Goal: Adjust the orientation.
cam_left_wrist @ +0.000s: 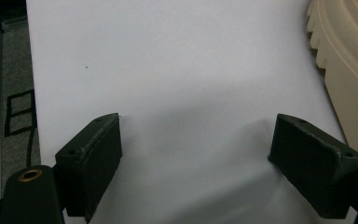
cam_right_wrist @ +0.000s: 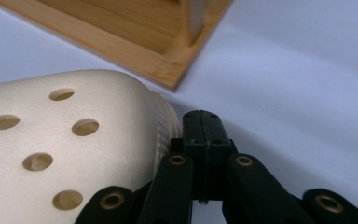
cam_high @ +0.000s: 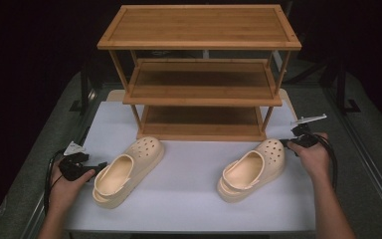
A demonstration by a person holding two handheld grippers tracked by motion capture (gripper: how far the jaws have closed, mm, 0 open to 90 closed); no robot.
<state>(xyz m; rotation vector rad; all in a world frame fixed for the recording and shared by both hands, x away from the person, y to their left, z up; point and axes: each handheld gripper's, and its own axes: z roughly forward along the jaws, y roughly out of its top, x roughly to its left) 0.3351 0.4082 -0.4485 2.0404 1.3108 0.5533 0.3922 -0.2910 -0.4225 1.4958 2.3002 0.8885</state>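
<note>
Two cream clogs with holes in their toes lie on the white table top (cam_high: 189, 199): the left clog (cam_high: 127, 169) and the right clog (cam_high: 253, 169), toes pointing toward the rack. My left gripper (cam_high: 98, 170) stands open just left of the left clog's heel, and its own view shows bare table between the jaws (cam_left_wrist: 198, 135) with the clog's ribbed sole (cam_left_wrist: 349, 70) at the right edge. My right gripper (cam_high: 284, 143) is shut on nothing, its tips (cam_right_wrist: 201, 119) close beside the right clog's toe (cam_right_wrist: 74, 135). Whether they touch I cannot tell.
A three-shelf bamboo rack (cam_high: 199, 74) stands at the back of the table, its bottom shelf corner (cam_right_wrist: 168, 70) just beyond the right clog's toe. Grey floor and dark frame rails flank the table on both sides.
</note>
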